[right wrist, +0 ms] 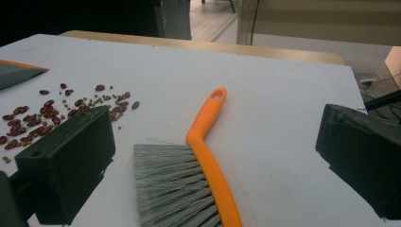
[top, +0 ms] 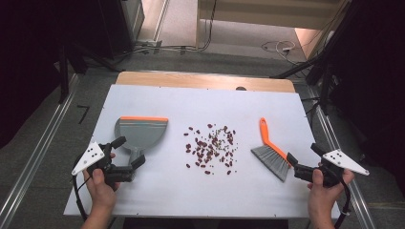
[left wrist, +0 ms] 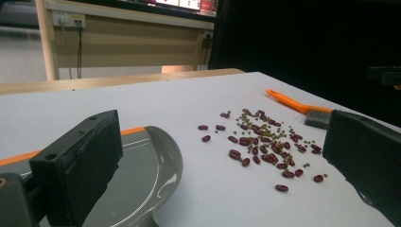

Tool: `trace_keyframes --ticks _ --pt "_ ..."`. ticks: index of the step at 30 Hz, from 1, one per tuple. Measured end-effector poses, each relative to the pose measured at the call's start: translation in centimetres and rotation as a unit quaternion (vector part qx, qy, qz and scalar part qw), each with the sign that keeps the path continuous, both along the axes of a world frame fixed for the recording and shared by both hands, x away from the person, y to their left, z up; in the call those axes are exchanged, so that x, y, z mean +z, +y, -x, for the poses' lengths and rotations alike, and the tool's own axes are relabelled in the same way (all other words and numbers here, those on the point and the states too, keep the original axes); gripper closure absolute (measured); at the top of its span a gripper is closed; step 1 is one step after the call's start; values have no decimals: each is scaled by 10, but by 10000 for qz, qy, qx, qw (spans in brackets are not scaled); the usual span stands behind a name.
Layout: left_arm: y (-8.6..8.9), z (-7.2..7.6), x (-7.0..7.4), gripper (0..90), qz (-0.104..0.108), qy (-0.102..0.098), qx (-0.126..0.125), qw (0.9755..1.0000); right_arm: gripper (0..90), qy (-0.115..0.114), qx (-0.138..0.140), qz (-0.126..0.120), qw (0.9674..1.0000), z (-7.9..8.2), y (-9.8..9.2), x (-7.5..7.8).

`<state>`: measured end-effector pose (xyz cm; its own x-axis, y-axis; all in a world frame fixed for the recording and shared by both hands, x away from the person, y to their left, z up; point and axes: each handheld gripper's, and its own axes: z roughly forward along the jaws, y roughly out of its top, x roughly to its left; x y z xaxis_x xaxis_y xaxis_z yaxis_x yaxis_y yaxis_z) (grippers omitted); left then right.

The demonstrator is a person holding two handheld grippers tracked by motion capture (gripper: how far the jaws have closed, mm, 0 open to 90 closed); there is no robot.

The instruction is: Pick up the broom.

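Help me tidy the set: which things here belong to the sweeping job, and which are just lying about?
Job:
dustpan
brush
spilled beans
left gripper
right gripper

Lying about:
cables on the floor beyond the table

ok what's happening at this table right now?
A person holds a gripper in each hand over a white table. The left gripper, jaws open, sits at the handle of a grey dustpan. The right gripper, also open, is next to an orange brush. Neither is gripped yet. A scatter of red and small green beans lies between them, unswept.
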<state>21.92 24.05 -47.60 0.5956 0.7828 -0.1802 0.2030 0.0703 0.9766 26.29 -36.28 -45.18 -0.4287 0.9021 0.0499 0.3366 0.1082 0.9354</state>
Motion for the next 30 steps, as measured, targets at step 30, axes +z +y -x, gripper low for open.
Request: trace_keyframes --ticks 30 --pt "-11 1 3 0 -318 -6 -81 9995 0 436 179 363 9982 -28 41 29"
